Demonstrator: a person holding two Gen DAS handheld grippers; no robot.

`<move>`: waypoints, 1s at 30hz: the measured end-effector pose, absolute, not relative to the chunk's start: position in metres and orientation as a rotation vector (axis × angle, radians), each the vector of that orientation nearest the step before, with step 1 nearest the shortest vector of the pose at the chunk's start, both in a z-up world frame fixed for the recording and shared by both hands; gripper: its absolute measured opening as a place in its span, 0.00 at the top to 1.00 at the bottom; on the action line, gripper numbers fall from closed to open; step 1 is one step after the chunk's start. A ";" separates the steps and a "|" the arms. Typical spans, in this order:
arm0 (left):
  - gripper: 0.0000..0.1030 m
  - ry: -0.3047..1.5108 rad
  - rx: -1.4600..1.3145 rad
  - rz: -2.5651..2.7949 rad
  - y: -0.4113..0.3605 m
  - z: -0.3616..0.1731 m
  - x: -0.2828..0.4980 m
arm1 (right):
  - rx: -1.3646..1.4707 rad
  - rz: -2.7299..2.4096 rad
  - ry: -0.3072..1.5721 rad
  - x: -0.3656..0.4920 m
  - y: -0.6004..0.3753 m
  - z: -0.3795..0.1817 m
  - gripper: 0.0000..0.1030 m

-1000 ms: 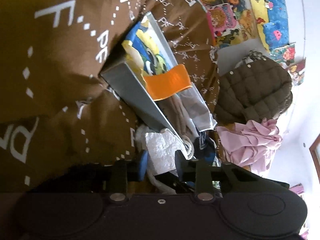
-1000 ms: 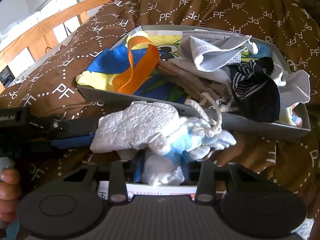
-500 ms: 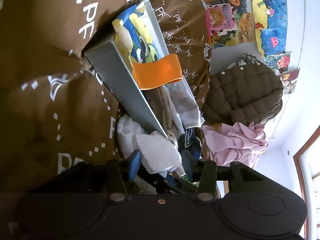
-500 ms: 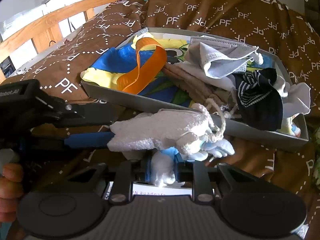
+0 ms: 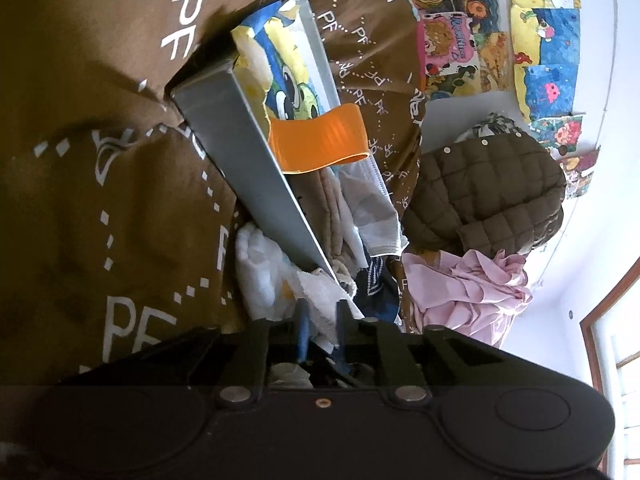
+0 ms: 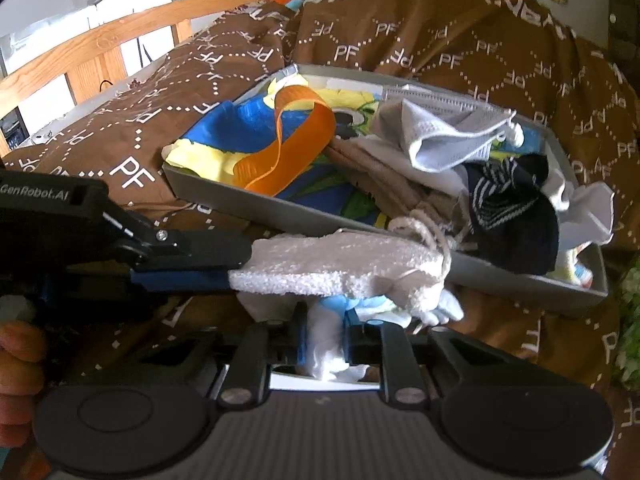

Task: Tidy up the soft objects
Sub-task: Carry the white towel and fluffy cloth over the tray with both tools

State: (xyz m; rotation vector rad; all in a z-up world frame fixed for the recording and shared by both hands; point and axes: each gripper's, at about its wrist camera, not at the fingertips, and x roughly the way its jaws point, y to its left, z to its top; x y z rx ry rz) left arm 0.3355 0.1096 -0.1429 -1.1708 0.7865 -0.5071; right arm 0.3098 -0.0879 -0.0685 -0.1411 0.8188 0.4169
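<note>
A white loofah pad with a cord loop hangs level in front of the grey tray. My left gripper comes in from the left, and its jaws are closing on the pad's end. The left wrist view shows the pad squeezed between the fingers of that gripper. Under the pad, my right gripper is closing on a white-and-blue soft cloth, pads pressing it. The tray holds a cartoon cloth, an orange band, a grey face mask and a dark striped sock.
A brown quilt printed with PF covers the bed under the tray. A wooden bed rail runs at the back left. A quilted brown jacket and a pink garment lie beyond the tray. A person's fingers show at the left edge.
The left jaws opened wider, then closed on the loofah pad, which now sits flat and level instead of draped over the cloth. The right jaws narrowed on the white-and-blue cloth.
</note>
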 end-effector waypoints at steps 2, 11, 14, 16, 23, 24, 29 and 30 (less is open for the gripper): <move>0.66 0.799 -1.186 -0.507 0.109 -0.144 0.337 | -0.143 0.409 0.805 0.309 -0.088 -0.066 0.85; 0.47 0.818 -1.275 -0.539 0.103 -0.147 0.349 | -0.152 0.410 0.802 0.308 -0.089 -0.067 0.86; 0.48 0.811 -1.297 -0.541 0.101 -0.147 0.352 | -0.142 0.410 0.802 0.308 -0.090 -0.066 0.86; 0.56 0.811 -1.292 -0.541 0.099 -0.147 0.354 | -0.141 0.409 0.801 0.307 -0.090 -0.065 0.87; 0.90 0.797 -1.287 -0.528 0.099 -0.140 0.352 | -0.146 0.418 0.776 0.302 -0.089 -0.059 0.88; 0.90 0.787 -1.294 -0.527 0.101 -0.137 0.350 | -0.145 0.421 0.770 0.301 -0.089 -0.057 0.88; 0.90 0.727 -1.266 -0.505 0.112 -0.118 0.343 | -0.137 0.433 0.743 0.297 -0.088 -0.051 0.88; 0.90 0.709 -1.260 -0.503 0.114 -0.113 0.342 | -0.132 0.438 0.735 0.296 -0.088 -0.050 0.88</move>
